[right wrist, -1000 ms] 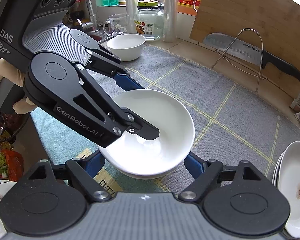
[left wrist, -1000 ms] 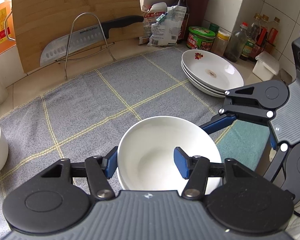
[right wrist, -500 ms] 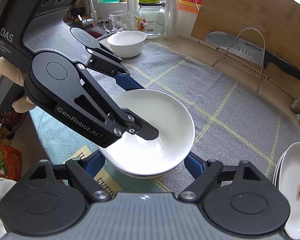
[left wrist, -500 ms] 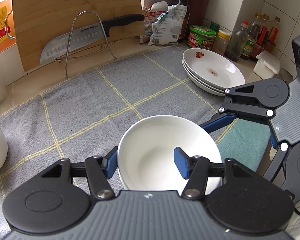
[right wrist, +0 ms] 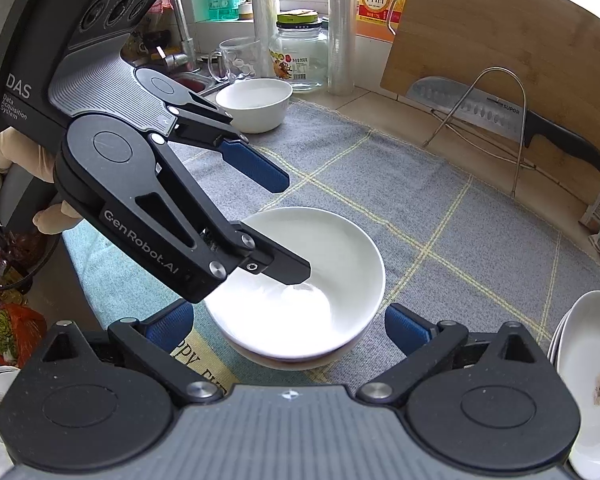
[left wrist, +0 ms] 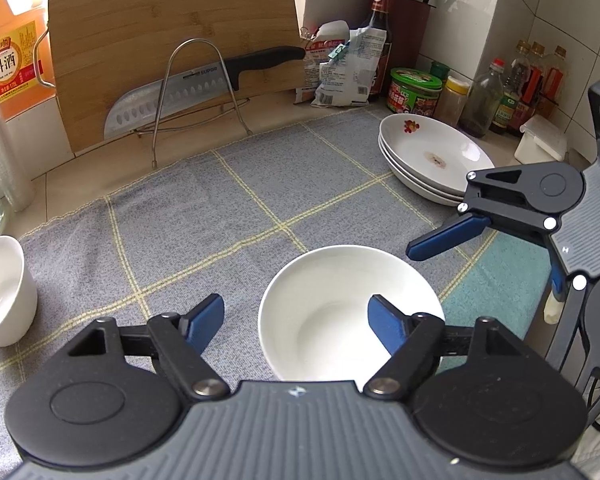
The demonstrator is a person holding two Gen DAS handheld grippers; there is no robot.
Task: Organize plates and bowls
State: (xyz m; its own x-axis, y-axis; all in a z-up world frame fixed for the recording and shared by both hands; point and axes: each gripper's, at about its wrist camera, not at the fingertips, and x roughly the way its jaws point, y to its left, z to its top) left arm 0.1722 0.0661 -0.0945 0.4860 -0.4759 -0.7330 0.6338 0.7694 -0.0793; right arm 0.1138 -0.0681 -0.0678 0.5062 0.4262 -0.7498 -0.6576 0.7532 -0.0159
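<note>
A white bowl (left wrist: 348, 304) sits on the grey checked cloth (left wrist: 228, 216); it also shows in the right wrist view (right wrist: 320, 280). My left gripper (left wrist: 296, 316) is open: its right finger is inside the bowl, its left finger outside and well clear of the rim. My right gripper (right wrist: 288, 322) is open, its fingers either side of the bowl. A second white bowl (left wrist: 0, 284) stands at the left, also seen in the right wrist view (right wrist: 256, 102). A stack of white plates (left wrist: 432, 156) lies at the right.
A bamboo cutting board (left wrist: 172, 40) and a knife (left wrist: 204, 84) on a wire stand (left wrist: 196, 92) are at the back. Bottles and jars (left wrist: 500, 92) line the back right. A glass jar (right wrist: 300, 56) and a tap (right wrist: 176, 20) are by the sink.
My left gripper has opened wide from the bowl's rim and shifted left. The bowl now rests on the cloth. The right gripper still straddles the bowl.
</note>
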